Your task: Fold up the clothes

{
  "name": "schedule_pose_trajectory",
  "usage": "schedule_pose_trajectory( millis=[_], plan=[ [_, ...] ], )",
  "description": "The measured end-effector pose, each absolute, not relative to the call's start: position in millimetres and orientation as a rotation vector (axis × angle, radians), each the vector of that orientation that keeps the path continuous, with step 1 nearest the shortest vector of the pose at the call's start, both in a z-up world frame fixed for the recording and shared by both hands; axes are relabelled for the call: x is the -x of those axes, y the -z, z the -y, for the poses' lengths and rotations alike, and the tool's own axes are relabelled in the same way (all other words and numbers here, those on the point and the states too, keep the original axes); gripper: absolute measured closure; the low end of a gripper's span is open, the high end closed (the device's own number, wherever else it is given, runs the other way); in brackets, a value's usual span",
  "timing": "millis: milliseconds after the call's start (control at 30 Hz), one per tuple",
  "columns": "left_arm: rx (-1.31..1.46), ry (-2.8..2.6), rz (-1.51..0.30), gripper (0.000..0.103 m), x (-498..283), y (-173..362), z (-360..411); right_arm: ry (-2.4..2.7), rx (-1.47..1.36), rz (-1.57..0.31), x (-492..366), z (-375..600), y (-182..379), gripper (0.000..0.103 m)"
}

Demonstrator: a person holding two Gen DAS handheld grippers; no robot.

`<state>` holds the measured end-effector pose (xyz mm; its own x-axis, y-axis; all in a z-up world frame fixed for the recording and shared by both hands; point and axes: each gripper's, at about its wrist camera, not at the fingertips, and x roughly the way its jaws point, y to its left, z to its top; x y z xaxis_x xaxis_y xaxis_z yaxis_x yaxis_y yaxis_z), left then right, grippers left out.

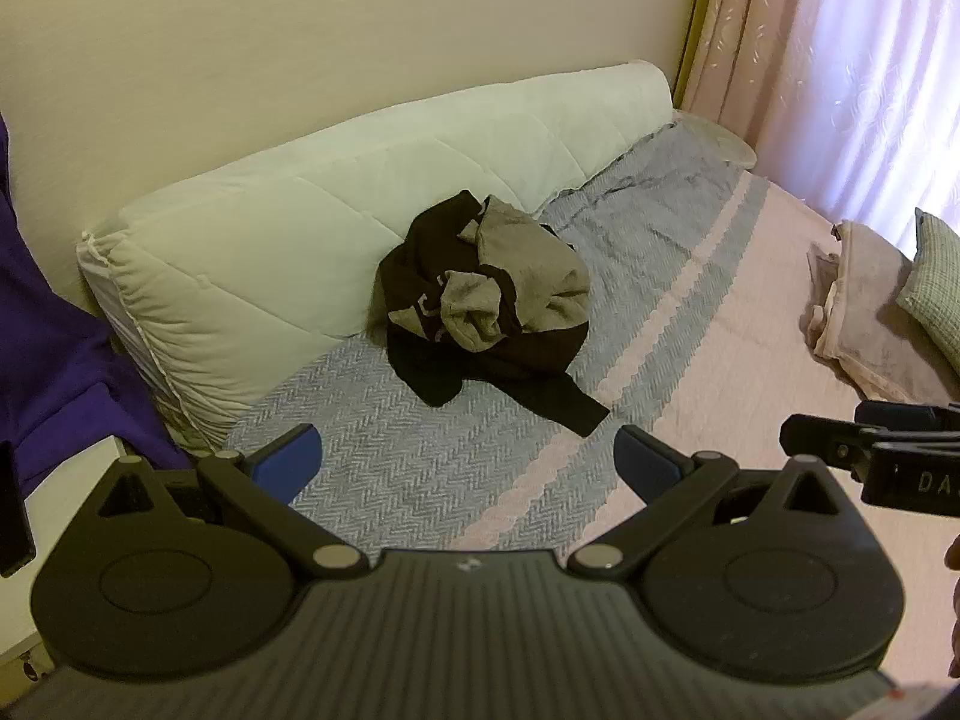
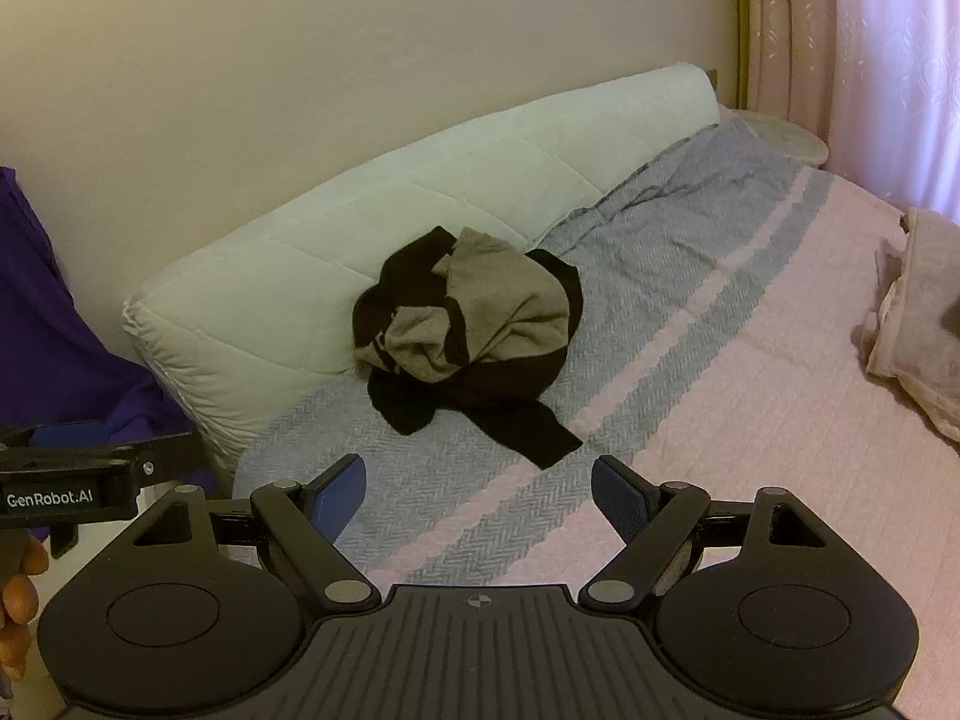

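Observation:
A crumpled black and tan garment (image 1: 486, 306) (image 2: 468, 330) lies in a heap on the bed, against the long white quilted cushion (image 1: 336, 216) (image 2: 384, 228). My left gripper (image 1: 468, 456) is open, hanging above the grey herringbone part of the bedspread, short of the heap. My right gripper (image 2: 477, 495) is open too, also nearer than the garment, with nothing between its blue pads. A black sleeve or strap of the garment (image 2: 528, 426) trails toward the grippers. Each view catches part of the other gripper's body at its edge.
The bedspread (image 1: 690, 360) (image 2: 720, 372) is grey on the left and pink on the right. Folded beige cloth (image 1: 864, 306) (image 2: 918, 324) and a green pillow (image 1: 936, 282) lie at the right. Purple fabric (image 1: 54, 312) hangs on the left. Pink curtains (image 1: 840, 60) cover the window.

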<state>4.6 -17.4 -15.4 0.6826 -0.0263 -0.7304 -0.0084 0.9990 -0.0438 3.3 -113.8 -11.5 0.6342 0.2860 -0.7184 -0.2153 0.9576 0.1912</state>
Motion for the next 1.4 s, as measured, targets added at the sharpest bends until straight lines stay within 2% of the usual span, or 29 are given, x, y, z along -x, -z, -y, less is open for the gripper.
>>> schedule_pose_trajectory(
  millis=[1400],
  plan=[
    [0.053, 0.023, -0.836, 0.001, -12, 5, 16, -0.290, -0.098, -0.839, -8, 117, 15, 0.023]
  ],
)
